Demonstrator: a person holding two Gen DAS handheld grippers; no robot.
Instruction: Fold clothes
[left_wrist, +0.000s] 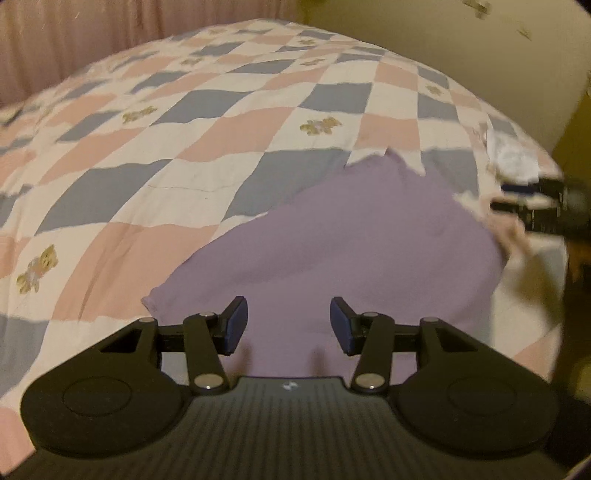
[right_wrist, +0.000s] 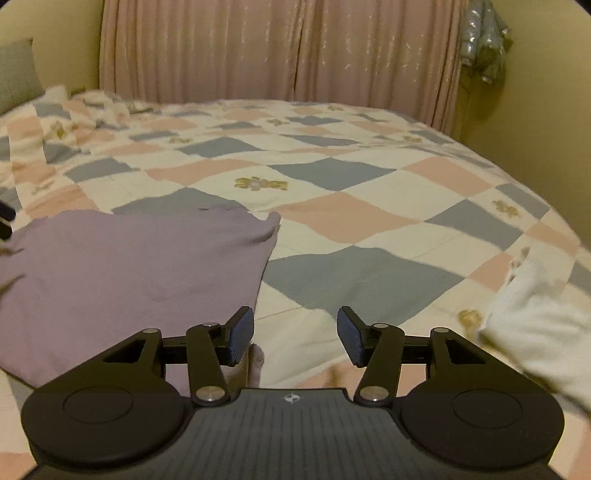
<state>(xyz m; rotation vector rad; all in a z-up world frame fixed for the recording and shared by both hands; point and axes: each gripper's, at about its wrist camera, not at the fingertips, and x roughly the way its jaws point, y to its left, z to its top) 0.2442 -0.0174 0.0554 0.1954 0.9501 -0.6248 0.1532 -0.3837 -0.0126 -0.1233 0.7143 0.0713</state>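
A lilac garment (left_wrist: 332, 240) lay flat on a checked bedspread (left_wrist: 147, 147). The left gripper (left_wrist: 289, 325) hovered over its near edge, jaws apart and empty. The right gripper (right_wrist: 295, 334), jaws apart and empty, hovered just right of the garment.

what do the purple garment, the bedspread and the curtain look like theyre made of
Purple garment: likely soft matte cotton knit; it lies limp with gentle creases, no sheen.
Bedspread: probably printed woven cotton, matte; pink, blue and white checks with small bear prints, lightly wrinkled.
Curtain: pink fabric with a slight sheen and glinting flecks, hanging in vertical folds; possibly a synthetic satin, hard to tell.
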